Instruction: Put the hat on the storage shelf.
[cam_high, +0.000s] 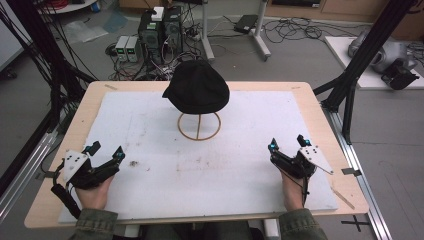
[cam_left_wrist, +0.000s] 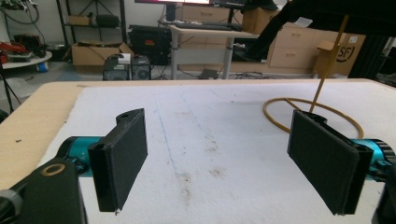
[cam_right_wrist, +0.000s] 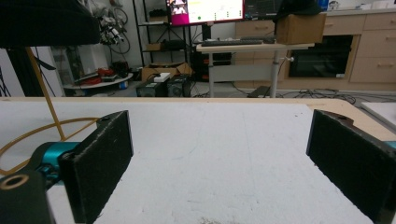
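Both the left gripper (cam_high: 105, 152) and the right gripper (cam_high: 286, 142) had jaws wide apart, holding nothing. The black cap (cam_high: 197, 87) sat on a wire stand (cam_high: 199, 126), ahead between them. It looked soft and light; its brim seemed best for grasping.

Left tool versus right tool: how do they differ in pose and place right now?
The left tool rests near the table's left front edge, jaws pointing up and right toward the black cap; the right tool rests near the right front edge, jaws pointing up and slightly left. In the high view the grey plate lies left of the left tool's jaws and right of the right tool's. Both are open, empty, and well short of the stand.
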